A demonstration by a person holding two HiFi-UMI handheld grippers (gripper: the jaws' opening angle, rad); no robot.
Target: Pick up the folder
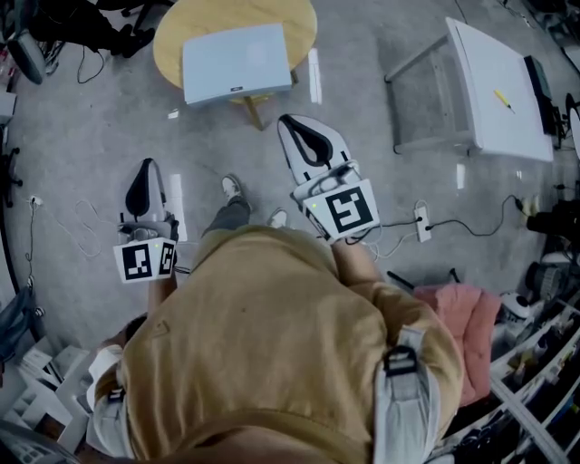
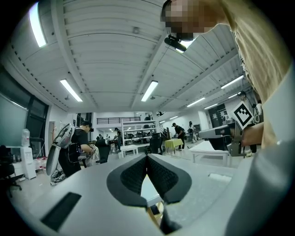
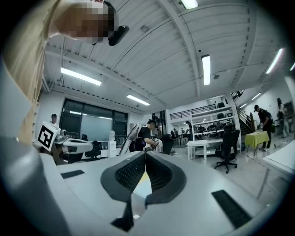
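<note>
Two grippers are held level ahead of the person, the left gripper (image 1: pixel 149 167) at the near left and the right gripper (image 1: pixel 290 123) farther out and to the right, both above the grey floor (image 1: pixel 82 145). Each gripper's own view shows its fingers pressed together at the tips, with nothing pinched between them. The folder (image 1: pixel 237 62), pale blue-grey, lies flat on the round wooden table (image 1: pixel 294 23) at the far side, reaching that table's near rim, apart from both grippers and nearer the right one.
</note>
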